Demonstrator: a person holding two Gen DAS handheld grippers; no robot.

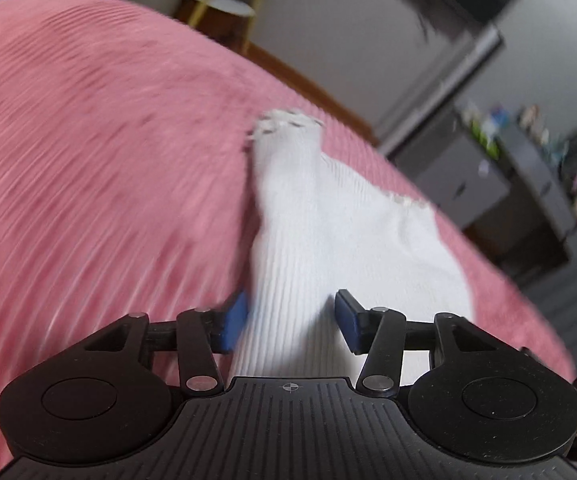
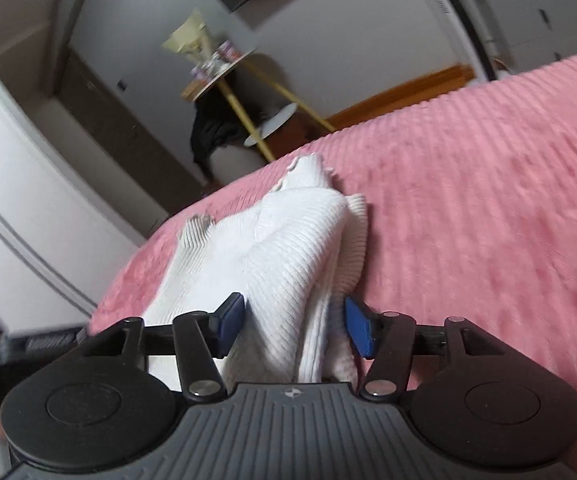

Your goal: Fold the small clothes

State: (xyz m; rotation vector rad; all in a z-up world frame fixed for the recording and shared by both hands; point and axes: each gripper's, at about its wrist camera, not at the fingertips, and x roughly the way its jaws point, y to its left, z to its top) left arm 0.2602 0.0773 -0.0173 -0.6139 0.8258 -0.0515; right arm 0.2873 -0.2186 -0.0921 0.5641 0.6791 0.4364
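left gripper (image 1: pixel 290 322): jaws apart, white ribbed garment (image 1: pixel 328 240) between them, grip unclear
right gripper (image 2: pixel 294 326): same
pink bedspread (image 1: pixel 88 160): open room beside garment; edge just beyond

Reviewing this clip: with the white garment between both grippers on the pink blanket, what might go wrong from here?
1. The left gripper has the white garment between its jaws with a gap at one pad, so the cloth may slip out.
2. At the right gripper the layers look bunched, so the fold may come out uneven.
3. It lies near the pink blanket's edge.
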